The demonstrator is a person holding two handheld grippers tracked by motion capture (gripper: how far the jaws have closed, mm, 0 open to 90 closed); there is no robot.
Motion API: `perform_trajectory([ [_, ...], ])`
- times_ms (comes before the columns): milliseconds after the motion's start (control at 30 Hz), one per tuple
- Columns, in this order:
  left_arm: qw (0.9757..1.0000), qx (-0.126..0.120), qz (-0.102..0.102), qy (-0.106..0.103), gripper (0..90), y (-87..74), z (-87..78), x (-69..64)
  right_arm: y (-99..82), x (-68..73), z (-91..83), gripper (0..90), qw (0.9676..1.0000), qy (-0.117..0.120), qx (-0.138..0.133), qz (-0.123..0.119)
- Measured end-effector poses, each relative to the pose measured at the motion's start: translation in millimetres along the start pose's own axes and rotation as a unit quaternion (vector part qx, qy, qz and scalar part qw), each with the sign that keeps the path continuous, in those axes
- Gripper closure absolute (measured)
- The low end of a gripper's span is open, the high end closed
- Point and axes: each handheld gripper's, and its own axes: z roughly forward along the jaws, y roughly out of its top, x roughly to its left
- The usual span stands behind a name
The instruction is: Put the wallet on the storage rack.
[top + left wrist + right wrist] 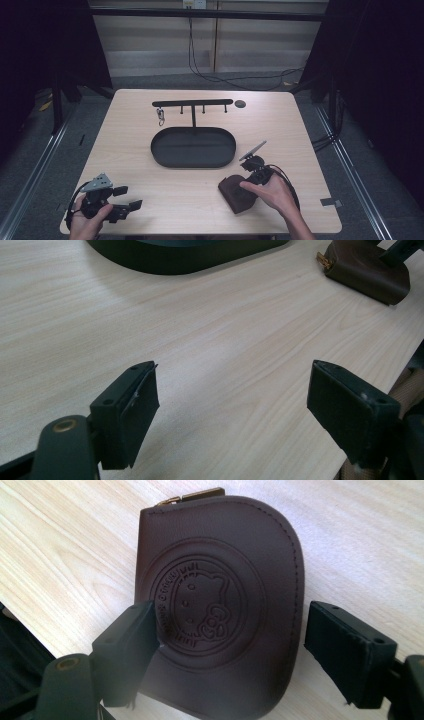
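The step in hand looks like picking up the brown leather pouch (pixel 220 605) with the right gripper (pixel 230 645), and to do it well the fingers (pixel 127 652) should settle lower around the pouch's rounded end so both pads meet its edges squarely before they close; closing too early would likely only pinch the flap on one side and let the soft leather fold or slide on the table (pixel 60 555). In the right gripper view the fingers stand wide apart and hold nothing: the left finger overlaps the pouch's lower left edge and seems to touch it, while the right finger sits just beside the pouch's right edge with a sliver of table between. The embossed round stamp lies between the two fingers, and the gold zip end points away at the far side. In the high view the pouch (pixel 237 194) lies flat near the right front of the table, close to the person's right hand (pixel 272 192), on the near side of the black oval tray (pixel 162 155) with its hook rack (pixel 192 103). The left gripper (pixel 122 197) rests at the near left, well apart from the pouch, its fingers (pixel 127 415) also wide open over bare table and holding nothing
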Motion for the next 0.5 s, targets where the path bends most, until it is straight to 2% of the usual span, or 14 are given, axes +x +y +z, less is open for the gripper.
perform_trajectory([
  [33, 1.0000, -0.001, -0.004, -0.001, 20.4, -0.2, 0.4, 0.2, 0.8, -0.2, 1.5, 20.5, 1.0000, 0.001, 0.004, -0.002],
  [100, 1.0000, 0.001, -0.003, 0.004, 20.4, -0.4, 0.1, -0.1, 2.3, -0.3, 3.5, 19.6, 0.9999, 0.005, 0.009, 0.003],
  [200, 1.0000, 0.003, -0.001, -0.002, 20.4, -0.2, 0.0, -1.5, 3.4, -1.4, 4.7, 19.5, 0.9999, 0.011, 0.013, 0.002],
  [233, 1.0000, 0.004, 0.005, 0.002, 20.4, 0.4, 0.0, -3.3, 4.6, -1.6, 5.7, 19.5, 0.9996, 0.017, 0.022, 0.009],
  [267, 1.0000, 0.005, 0.007, 0.002, 20.4, 0.6, 0.4, -3.6, 5.4, -2.7, 6.5, 19.4, 0.9996, 0.018, 0.023, 0.007],
  [500, 1.0000, 0.006, 0.006, 0.000, 20.4, 0.4, 1.0, -2.4, 8.9, -7.6, 11.6, 18.6, 0.9985, 0.033, 0.040, 0.017],
])
